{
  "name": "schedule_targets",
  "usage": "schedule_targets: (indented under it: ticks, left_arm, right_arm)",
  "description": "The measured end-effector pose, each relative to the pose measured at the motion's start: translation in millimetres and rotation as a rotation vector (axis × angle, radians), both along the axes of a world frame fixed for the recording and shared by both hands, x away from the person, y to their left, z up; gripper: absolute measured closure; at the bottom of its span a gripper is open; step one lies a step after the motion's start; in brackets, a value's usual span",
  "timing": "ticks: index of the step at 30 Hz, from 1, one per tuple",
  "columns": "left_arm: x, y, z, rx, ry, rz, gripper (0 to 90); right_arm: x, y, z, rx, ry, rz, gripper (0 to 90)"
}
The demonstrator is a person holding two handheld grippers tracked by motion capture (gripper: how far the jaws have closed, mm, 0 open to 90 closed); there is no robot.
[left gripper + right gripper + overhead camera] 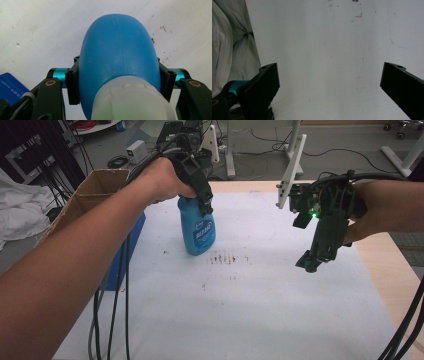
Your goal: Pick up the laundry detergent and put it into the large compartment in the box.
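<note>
- Bottle (198, 231), blue, stands upright on the white sheet (260, 310), left of centre and toward the far side, its long axis vertical and its pale cap (130, 100) pointing up.
- Left gripper (202, 200) comes down from above, jaws clamped on the bottle's upper body just below the cap, one on each side.
- Right gripper (311, 261) hangs above the right part of the sheet, well apart from the bottle, tilted down and leftward; its jaws stand wide with nothing between them.
- Brown specks (224, 258) lie on the sheet just right of the bottle's base.
- Cardboard box (95, 187) sits off the sheet's far left edge.
</note>
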State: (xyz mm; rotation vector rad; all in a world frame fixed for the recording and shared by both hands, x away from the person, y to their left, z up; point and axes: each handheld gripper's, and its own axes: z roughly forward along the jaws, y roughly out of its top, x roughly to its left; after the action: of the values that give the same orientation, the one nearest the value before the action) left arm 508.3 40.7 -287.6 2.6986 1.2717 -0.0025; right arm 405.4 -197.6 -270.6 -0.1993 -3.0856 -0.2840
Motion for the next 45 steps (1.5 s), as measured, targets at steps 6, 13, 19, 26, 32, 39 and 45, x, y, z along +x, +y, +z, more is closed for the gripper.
schedule_targets:
  ticks: [6, 13, 19, 26, 32, 39, 45]
  left_arm:
    - [-7.6, 5.8, 27.4, -0.010, -0.005, -0.056, 37.7]
    - [-25.5, 22.1, 76.7, -0.019, -0.045, -0.135, 37.7]
    - [-47.6, 35.7, 115.5, 0.034, -0.075, -0.198, 37.7]
    - [-69.5, 63.9, 152.7, 0.010, -0.086, -0.262, 37.8]
    - [-86.2, 88.7, 172.1, -0.020, -0.089, -0.300, 37.8]
    - [-95.8, 111.4, 186.3, -0.035, -0.103, -0.314, 37.7]
    - [-105.4, 132.1, 194.1, 0.020, -0.145, -0.302, 37.8]
  right_arm:
    - [0.3, -1.7, 0.0, 0.006, -0.002, -0.006, 1.5]
    - [0.0, -2.5, 1.0, 0.014, -0.004, -0.003, 1.5]
    - [-2.2, -0.4, 1.9, 0.007, -0.004, 0.002, 1.5]
    - [-4.3, 1.7, 3.3, 0.007, -0.013, 0.003, 1.5]
    - [-4.9, 3.1, 3.9, 0.013, -0.017, 0.011, 1.5]
    - [-6.1, 5.1, 4.7, 0.012, -0.016, 0.012, 1.5]
    - [-4.9, 4.6, 4.1, 0.014, -0.017, 0.014, 1.5]
